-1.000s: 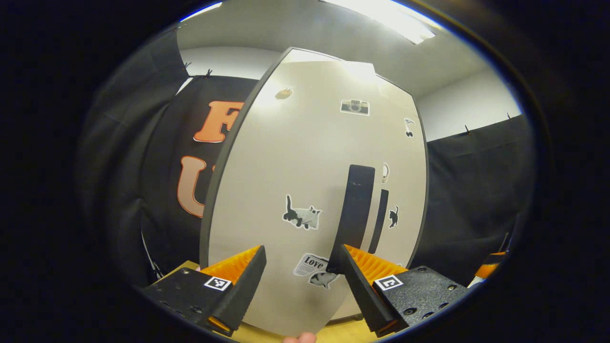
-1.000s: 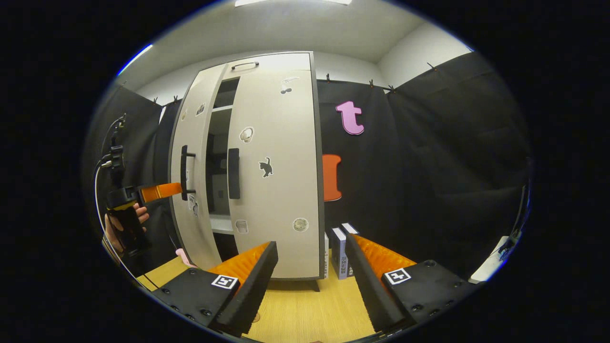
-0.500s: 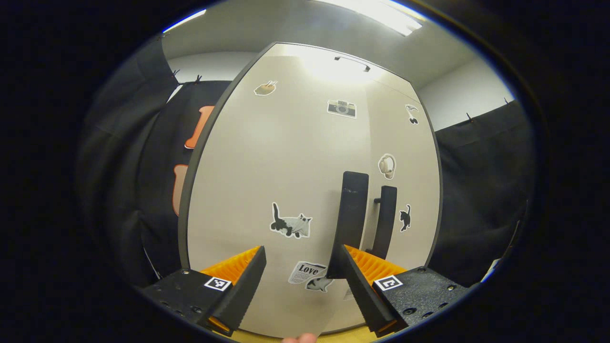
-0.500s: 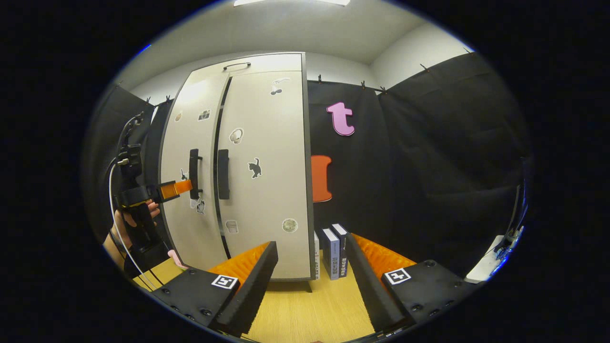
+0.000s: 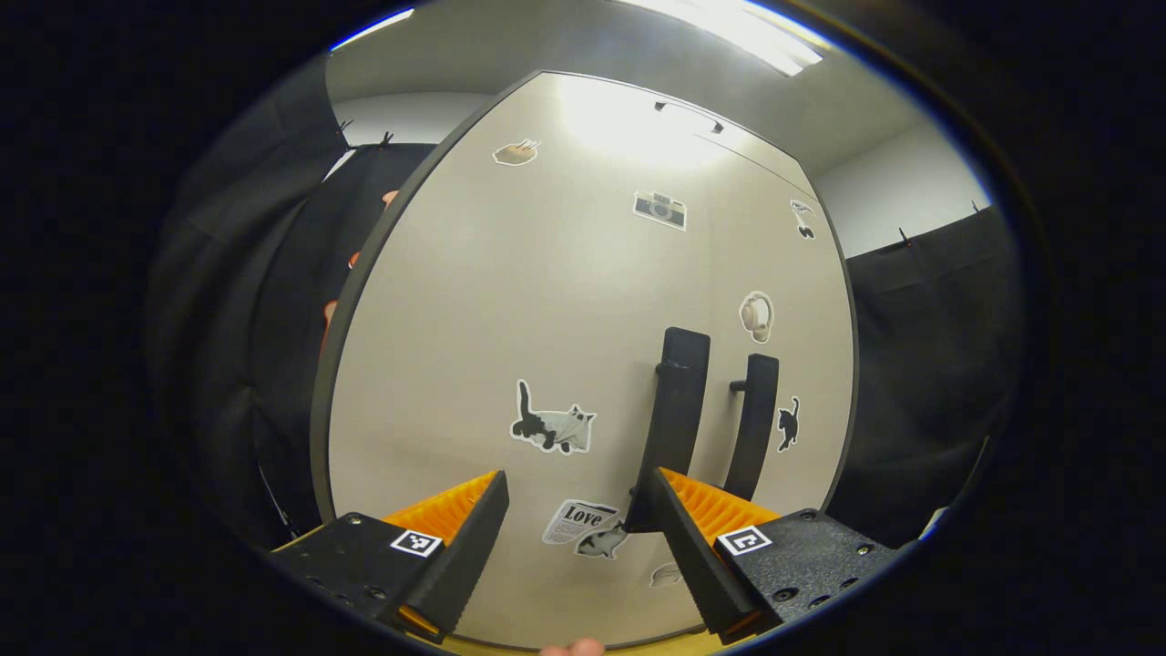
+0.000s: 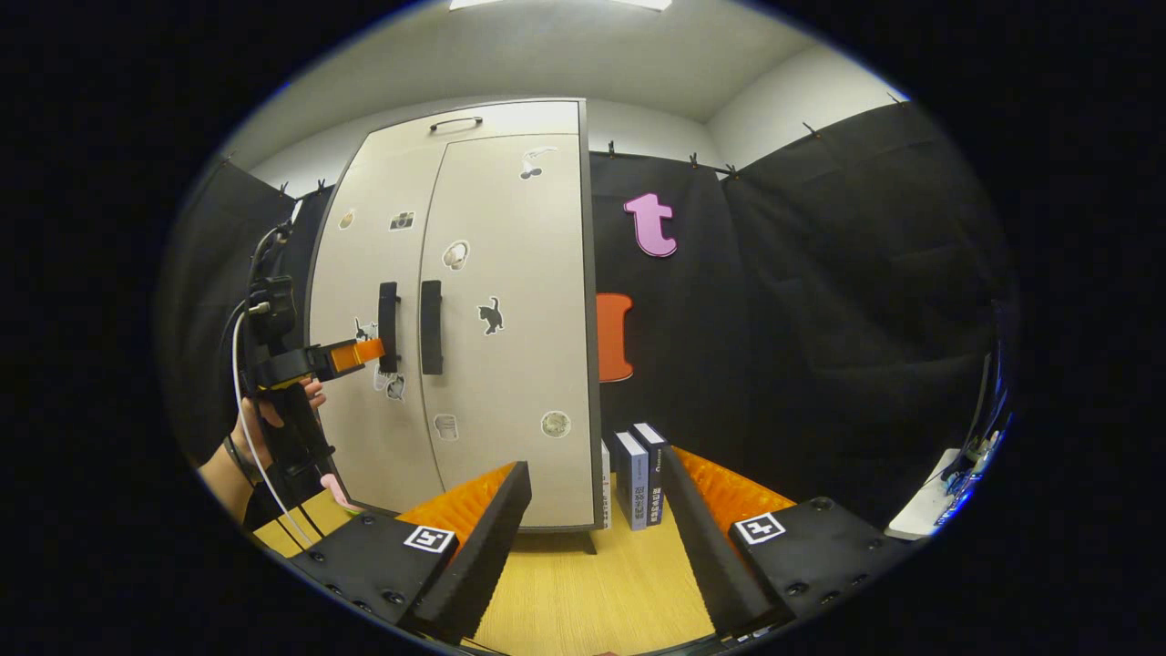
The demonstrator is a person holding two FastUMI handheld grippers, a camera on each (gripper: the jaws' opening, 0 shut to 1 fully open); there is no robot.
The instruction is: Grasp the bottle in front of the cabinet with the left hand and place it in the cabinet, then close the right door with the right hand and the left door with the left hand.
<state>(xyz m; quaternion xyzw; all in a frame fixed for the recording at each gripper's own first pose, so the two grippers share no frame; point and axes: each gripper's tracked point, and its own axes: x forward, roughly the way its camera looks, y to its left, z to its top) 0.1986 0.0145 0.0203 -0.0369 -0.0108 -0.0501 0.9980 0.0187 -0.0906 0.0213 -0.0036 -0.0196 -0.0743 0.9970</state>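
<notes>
Ridged pads line the spread fingers of the left gripper (image 5: 569, 510), whose jaws stand wide with nothing between them; its right finger tip lies at the foot of the left door's handle (image 5: 672, 428), a flat dark bar standing upright, though contact cannot be told. Just past the jaws is the left door (image 5: 510, 310) — smooth, pale, matt, dark-edged, dotted with small stickers. Beyond the handle to the right stands a second upright bar, the right door's handle (image 5: 754, 428).

In the right gripper view the right gripper (image 6: 592, 519) hangs wide open too, empty, above a wood-grain table (image 6: 583, 601). Ahead of its jaws stands the cabinet (image 6: 474, 319), tall and upright, both doors flush, two handles side by side. Left of the jaws, farther off, a hand (image 6: 273, 415) holds the left gripper against the door. Right of the cabinet, three slim boxes (image 6: 633, 469) stand upright. The bottle is hidden — where it stands cannot be told.
</notes>
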